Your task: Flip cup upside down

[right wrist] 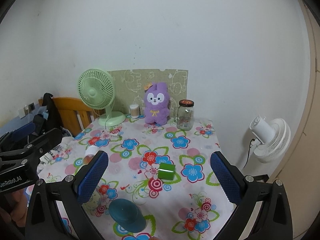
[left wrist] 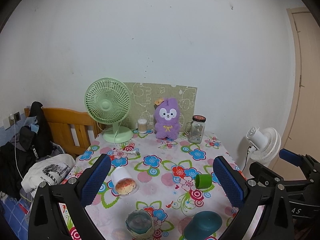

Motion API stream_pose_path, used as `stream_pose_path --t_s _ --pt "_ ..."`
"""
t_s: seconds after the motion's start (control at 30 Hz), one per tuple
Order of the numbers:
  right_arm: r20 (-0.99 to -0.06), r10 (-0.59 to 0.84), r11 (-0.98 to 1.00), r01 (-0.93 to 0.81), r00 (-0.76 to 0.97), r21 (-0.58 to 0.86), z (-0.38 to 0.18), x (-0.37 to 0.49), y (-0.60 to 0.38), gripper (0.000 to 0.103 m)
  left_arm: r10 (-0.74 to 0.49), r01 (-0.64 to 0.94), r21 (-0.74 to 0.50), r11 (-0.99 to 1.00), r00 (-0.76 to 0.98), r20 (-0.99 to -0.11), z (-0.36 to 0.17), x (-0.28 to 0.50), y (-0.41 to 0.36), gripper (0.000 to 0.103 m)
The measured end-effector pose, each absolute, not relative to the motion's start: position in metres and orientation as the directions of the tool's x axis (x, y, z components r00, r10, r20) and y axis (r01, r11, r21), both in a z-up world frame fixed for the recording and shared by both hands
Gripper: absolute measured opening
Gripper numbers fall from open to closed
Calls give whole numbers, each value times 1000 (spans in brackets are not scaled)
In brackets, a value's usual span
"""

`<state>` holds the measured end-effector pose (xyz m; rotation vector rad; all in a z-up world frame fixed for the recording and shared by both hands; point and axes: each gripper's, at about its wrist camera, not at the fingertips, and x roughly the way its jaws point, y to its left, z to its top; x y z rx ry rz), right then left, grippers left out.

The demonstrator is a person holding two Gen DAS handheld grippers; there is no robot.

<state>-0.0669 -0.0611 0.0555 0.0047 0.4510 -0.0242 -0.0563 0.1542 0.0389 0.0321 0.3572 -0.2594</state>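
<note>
A small green cup (left wrist: 203, 181) lies on its side on the flowered tablecloth (left wrist: 170, 156), its mouth facing left. In the right wrist view the green cup (right wrist: 166, 171) lies between and just beyond my right fingers. My left gripper (left wrist: 163, 182) is open and empty above the near part of the table, the cup just inside its right finger. My right gripper (right wrist: 160, 178) is open and empty, hovering in front of the cup. The right gripper's body (left wrist: 290, 172) shows at the right of the left wrist view.
A clear plastic cup with a bun (left wrist: 124, 182) lies on its side at the left. A teal lid (left wrist: 204, 226) and a taped jar (left wrist: 139, 224) sit near the front edge. A green fan (left wrist: 109, 108), purple plush (left wrist: 167, 120), glass mug jar (left wrist: 196, 129) and swab jar (left wrist: 142, 126) line the back. A white fan (right wrist: 270, 138) stands right of the table.
</note>
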Motion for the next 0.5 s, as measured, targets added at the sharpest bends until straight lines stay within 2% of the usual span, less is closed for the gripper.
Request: stream_pose_path --t_s 0.5 --pt "-435 -23 1000 24 900 -3 57 -67 -60 103 -250 262 -14 965 903 -350 39 -57 152 103"
